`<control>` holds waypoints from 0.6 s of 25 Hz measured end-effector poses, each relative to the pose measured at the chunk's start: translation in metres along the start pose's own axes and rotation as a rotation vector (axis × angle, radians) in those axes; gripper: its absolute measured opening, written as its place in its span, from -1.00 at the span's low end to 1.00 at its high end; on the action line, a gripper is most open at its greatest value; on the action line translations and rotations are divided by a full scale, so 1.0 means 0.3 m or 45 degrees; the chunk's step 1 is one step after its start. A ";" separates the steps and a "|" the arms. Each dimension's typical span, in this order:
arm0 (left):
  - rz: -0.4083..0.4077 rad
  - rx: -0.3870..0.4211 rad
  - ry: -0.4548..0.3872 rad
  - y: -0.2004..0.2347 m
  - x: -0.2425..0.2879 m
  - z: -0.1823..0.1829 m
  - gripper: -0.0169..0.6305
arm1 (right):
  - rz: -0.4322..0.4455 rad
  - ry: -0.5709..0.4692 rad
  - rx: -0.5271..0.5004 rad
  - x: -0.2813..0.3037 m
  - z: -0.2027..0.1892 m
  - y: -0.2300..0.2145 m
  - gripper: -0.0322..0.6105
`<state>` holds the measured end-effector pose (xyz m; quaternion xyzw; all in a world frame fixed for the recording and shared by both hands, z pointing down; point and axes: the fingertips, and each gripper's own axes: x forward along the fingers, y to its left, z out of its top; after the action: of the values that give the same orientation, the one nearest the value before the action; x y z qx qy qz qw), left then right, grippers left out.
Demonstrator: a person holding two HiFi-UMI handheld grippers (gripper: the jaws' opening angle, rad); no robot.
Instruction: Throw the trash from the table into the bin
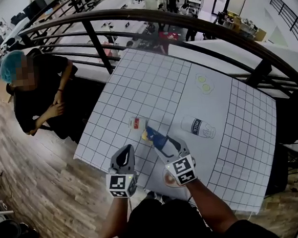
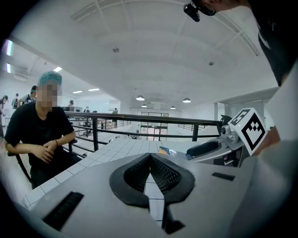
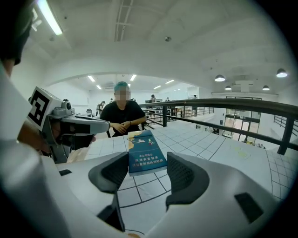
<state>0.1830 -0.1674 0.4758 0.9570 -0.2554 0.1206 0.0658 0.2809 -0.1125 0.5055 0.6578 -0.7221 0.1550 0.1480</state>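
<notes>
Right tongs [image 3: 146, 169] clamped on blue packet [image 3: 146, 153], held above gridded desk [image 1: 151, 80]. Left tongs [image 2: 150, 162] alongside, pressed together, nothing between. On desk beyond: small red-and-white container [image 1: 135, 123] and white milk bottle [image 1: 198, 127] lying on its side. Seated person [image 1: 34, 94] at desk's left edge; railing [image 1: 146, 16] behind.

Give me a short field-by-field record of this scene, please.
Left tongs: shut, empty
Right tongs: shut on blue pack
Table: white with a grid; holds a milk bottle lying down, a small carton and a yellow-green item
Bin: not in view
Bystander: seated beside the table
</notes>
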 end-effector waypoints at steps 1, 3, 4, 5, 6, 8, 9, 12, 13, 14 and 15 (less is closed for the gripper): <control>0.014 0.000 -0.010 0.002 -0.021 0.009 -0.88 | 0.010 -0.026 -0.011 -0.009 0.018 0.019 -0.04; 0.049 -0.003 -0.033 0.005 -0.060 0.021 -0.88 | 0.028 -0.082 -0.049 -0.027 0.057 0.053 -0.04; 0.070 -0.006 -0.042 0.006 -0.080 0.024 -0.88 | 0.035 -0.111 -0.066 -0.038 0.076 0.068 -0.04; 0.093 -0.007 -0.048 0.006 -0.103 0.025 -0.88 | 0.042 -0.138 -0.078 -0.050 0.093 0.083 -0.04; 0.117 -0.009 -0.053 0.007 -0.128 0.026 -0.88 | 0.051 -0.163 -0.088 -0.062 0.108 0.100 -0.04; 0.167 -0.013 -0.063 0.012 -0.186 0.025 -0.88 | 0.075 -0.204 -0.111 -0.078 0.134 0.138 -0.04; 0.193 -0.014 -0.068 0.017 -0.218 0.023 -0.88 | 0.090 -0.219 -0.124 -0.081 0.144 0.161 -0.04; 0.290 -0.018 -0.071 0.048 -0.328 0.010 -0.88 | 0.171 -0.249 -0.156 -0.072 0.171 0.251 -0.04; 0.322 -0.020 -0.066 0.060 -0.361 0.004 -0.88 | 0.199 -0.255 -0.165 -0.066 0.178 0.279 -0.04; 0.344 -0.021 -0.058 0.067 -0.386 0.000 -0.88 | 0.220 -0.257 -0.170 -0.063 0.183 0.299 -0.04; 0.356 -0.022 -0.050 0.069 -0.406 -0.001 -0.88 | 0.232 -0.257 -0.171 -0.063 0.188 0.313 -0.04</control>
<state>0.0700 -0.1273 0.4451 0.9137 -0.3885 0.1077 0.0515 0.1887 -0.1107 0.4438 0.5904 -0.7988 0.0520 0.1036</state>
